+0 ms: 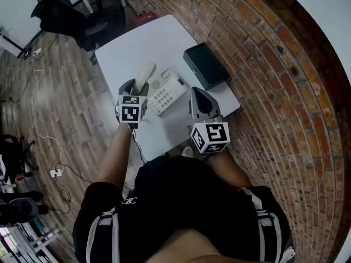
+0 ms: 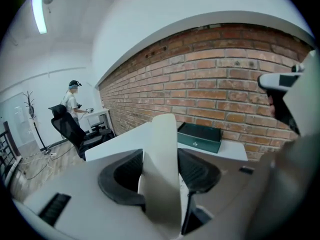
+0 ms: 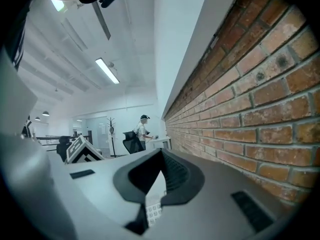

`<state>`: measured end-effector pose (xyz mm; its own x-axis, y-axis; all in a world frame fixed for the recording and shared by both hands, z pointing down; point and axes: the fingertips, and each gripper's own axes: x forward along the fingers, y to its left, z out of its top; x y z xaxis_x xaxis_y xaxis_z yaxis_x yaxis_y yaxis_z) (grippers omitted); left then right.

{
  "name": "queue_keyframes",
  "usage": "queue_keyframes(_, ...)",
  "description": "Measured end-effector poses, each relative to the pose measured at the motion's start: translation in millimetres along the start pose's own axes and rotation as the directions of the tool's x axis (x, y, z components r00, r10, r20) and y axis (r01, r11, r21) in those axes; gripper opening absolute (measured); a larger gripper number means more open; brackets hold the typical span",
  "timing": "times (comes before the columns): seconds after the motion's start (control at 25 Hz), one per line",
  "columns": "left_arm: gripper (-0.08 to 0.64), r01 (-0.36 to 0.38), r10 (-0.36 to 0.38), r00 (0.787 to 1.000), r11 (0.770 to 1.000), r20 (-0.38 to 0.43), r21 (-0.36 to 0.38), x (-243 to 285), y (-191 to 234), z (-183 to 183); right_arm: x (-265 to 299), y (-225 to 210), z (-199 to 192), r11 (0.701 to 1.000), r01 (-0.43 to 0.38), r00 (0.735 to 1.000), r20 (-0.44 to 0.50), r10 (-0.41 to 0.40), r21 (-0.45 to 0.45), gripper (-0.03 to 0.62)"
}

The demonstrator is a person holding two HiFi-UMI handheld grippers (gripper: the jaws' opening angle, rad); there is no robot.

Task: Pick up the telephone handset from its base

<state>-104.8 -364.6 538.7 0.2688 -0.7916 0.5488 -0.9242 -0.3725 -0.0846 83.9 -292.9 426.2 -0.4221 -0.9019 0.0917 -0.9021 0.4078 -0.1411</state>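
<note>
A cream handset (image 1: 145, 74) sticks up between the jaws of my left gripper (image 1: 137, 87), which is shut on it, just left of the white telephone base (image 1: 169, 92) on the white table (image 1: 137, 45). The handset appears raised off the base's cradle. In the left gripper view the handset (image 2: 162, 169) fills the gap between the dark pads (image 2: 122, 176). My right gripper (image 1: 198, 93) hovers over the table's near right part, beside the base, with its jaws together and nothing held. In the right gripper view the jaw tips (image 3: 161, 154) meet, and the keypad (image 3: 154, 211) shows below them.
A dark green flat box (image 1: 205, 64) lies at the table's right edge against the brick wall (image 1: 274, 75). A black office chair (image 1: 88, 18) stands beyond the table's far end. Cables and a power strip (image 1: 55, 172) lie on the wooden floor at left. A person (image 2: 72, 101) stands far off.
</note>
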Motion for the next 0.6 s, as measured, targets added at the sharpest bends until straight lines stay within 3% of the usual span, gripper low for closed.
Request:
queue_keyframes(0.24, 0.212, -0.034, 0.041, 0.993, 0.998, 0.110, -0.061, -56, 0, 20, 12, 22, 4, 0.998, -0.070, 0.997, 0.020, 0.070, -0.005, -0.002)
queue_keyframes(0.6, 0.210, -0.094, 0.124, 0.966, 0.986, 0.228, -0.137, -125, 8, 42, 27, 34, 2, 0.997, -0.077, 0.997, 0.022, 0.077, -0.014, -0.002)
